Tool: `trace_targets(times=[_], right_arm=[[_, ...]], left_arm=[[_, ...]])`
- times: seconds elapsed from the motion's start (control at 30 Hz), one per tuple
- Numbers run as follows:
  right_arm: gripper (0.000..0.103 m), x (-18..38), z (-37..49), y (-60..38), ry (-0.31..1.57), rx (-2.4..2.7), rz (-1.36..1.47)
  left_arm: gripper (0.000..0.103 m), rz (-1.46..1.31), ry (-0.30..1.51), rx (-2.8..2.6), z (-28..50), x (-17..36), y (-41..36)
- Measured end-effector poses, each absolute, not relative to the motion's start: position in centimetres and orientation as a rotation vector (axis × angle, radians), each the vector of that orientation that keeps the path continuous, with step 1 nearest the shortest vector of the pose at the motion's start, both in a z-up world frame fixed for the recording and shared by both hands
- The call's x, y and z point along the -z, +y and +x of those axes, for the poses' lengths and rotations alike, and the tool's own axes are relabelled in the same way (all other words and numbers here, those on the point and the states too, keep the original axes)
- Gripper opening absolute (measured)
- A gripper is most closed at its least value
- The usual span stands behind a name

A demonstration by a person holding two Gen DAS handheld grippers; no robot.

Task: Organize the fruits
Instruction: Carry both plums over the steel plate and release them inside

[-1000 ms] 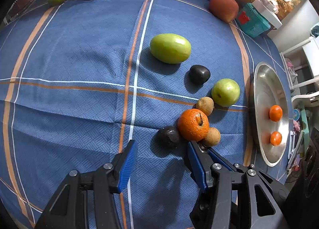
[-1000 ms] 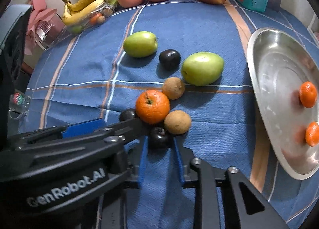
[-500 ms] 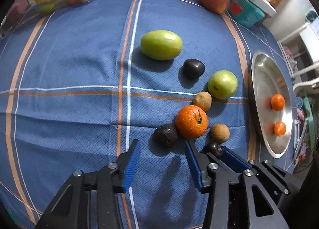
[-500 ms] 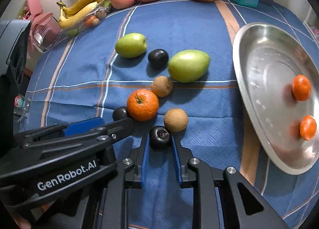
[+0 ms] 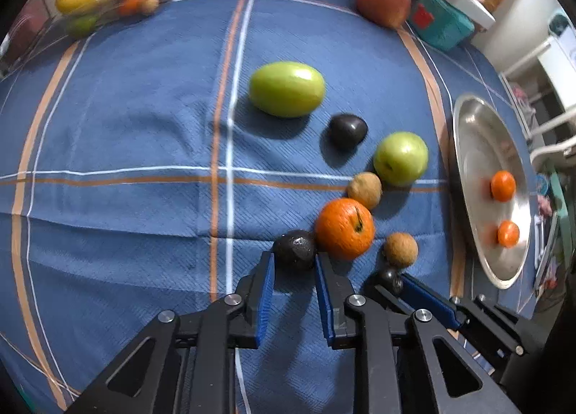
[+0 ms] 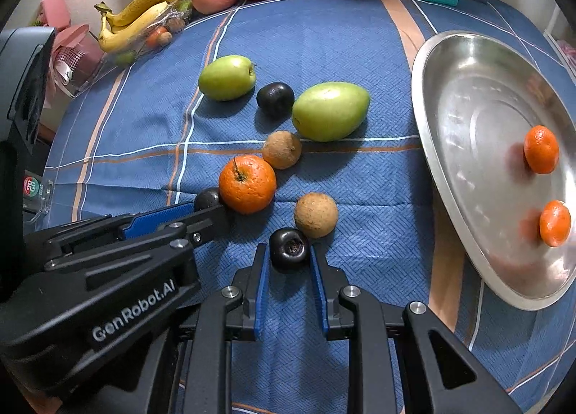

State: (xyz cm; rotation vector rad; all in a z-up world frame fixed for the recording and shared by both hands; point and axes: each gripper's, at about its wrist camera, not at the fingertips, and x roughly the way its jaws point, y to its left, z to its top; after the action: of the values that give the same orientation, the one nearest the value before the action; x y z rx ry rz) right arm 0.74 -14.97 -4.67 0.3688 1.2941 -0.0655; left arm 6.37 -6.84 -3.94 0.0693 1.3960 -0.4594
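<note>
The right gripper (image 6: 289, 259) is clamped on a small dark plum (image 6: 289, 249) low over the blue cloth (image 6: 324, 36), just beside a brown round fruit (image 6: 316, 215). The left gripper (image 5: 293, 262) has closed around another dark plum (image 5: 295, 248), which touches the orange (image 5: 345, 228). Only two mandarins (image 6: 541, 149) (image 6: 554, 223) lie in the steel tray (image 6: 468, 97) at right, so the sorting looks barely begun. Still on the cloth are the orange, two brown fruits, a third dark plum (image 6: 275, 99), a green apple (image 6: 226, 77) and a green mango (image 6: 330, 111).
</note>
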Motion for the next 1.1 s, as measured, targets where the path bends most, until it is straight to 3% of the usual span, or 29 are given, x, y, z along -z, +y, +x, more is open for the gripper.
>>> trace_targets(times=[0.4, 0.67, 1.1], right_arm=[[0.023, 4.5, 1.0, -14.7, 1.285, 0.056, 0.389], [0.023, 1.4, 0.5, -15.3, 1.185, 0.031, 0.428], [0.023, -0.5, -2.9, -23.0, 1.101, 0.330, 0.470]], left_arm=[[0.023, -0.081, 1.315, 0.404, 9.0, 1.5, -2.4], [0.023, -0.119, 1.268, 0.414, 9.5, -0.5, -1.0], [0.023, -0.037, 1.233, 0.530, 6.4, -2.3, -6.7]])
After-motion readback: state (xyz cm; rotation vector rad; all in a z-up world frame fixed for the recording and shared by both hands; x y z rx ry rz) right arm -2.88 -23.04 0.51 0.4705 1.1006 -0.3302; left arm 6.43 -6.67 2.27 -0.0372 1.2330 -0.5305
